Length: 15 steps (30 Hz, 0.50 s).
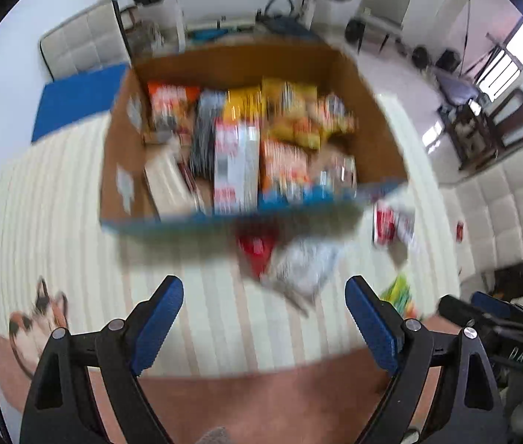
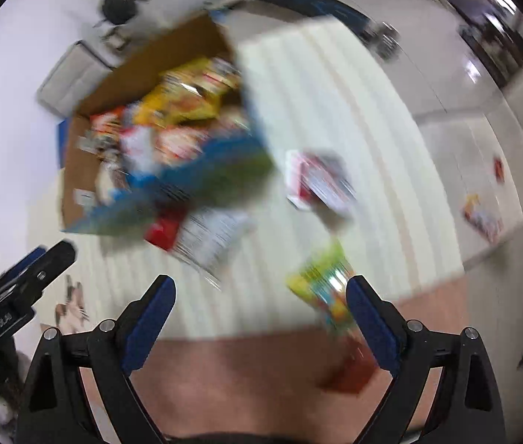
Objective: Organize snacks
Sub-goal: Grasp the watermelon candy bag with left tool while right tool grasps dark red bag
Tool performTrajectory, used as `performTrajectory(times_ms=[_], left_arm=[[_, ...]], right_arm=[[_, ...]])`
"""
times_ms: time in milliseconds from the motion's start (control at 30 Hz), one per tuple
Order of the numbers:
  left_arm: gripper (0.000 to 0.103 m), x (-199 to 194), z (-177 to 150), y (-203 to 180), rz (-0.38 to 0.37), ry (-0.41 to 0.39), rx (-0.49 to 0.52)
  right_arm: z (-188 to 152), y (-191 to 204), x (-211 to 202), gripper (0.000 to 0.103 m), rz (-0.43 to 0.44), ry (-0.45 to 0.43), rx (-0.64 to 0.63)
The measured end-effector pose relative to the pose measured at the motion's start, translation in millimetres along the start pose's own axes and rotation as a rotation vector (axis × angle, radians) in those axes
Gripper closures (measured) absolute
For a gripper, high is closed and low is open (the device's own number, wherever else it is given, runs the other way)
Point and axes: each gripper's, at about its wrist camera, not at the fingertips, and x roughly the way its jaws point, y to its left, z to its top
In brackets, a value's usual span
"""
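A cardboard box [image 1: 368,118] with a blue front rim stands on a white striped mat and holds several snack packs. It also shows in the right wrist view [image 2: 187,44]. Loose on the mat lie a red and silver bag [image 1: 291,262], a red and white pack [image 1: 394,222] and a green-yellow pack [image 2: 320,281]. My left gripper [image 1: 264,318] is open and empty above the mat's near edge. My right gripper [image 2: 260,314] is open, with the green-yellow pack beside its right finger [image 2: 370,322]. Both views are blurred by motion.
The white striped mat [image 1: 58,214] lies on a pinkish floor with a cat picture [image 1: 36,318]. A blue pad [image 1: 73,100] sits left of the box. White padded seats, gym weights and chairs stand around. Two small packs [image 2: 483,218] lie on the tiled floor at right.
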Motion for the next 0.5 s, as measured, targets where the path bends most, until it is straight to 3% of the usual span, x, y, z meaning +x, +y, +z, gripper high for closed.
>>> performTrajectory(times_ms=[233,433,500], left_arm=[[0.013,58,-57,-32,0.012,0.193,-0.006],[0.013,83,-89,-58,0.044,0.274,0.041],[0.013,88,-95,-65,0.052,0.290,0.057]], right_arm=[[-65,-89,73,0.007,-0.029,0.175,0.230],[-97,-117,118,0.009,-0.037,0.266,0.330],[-97,-110,116,0.012,-0.085,0.237,0.293]])
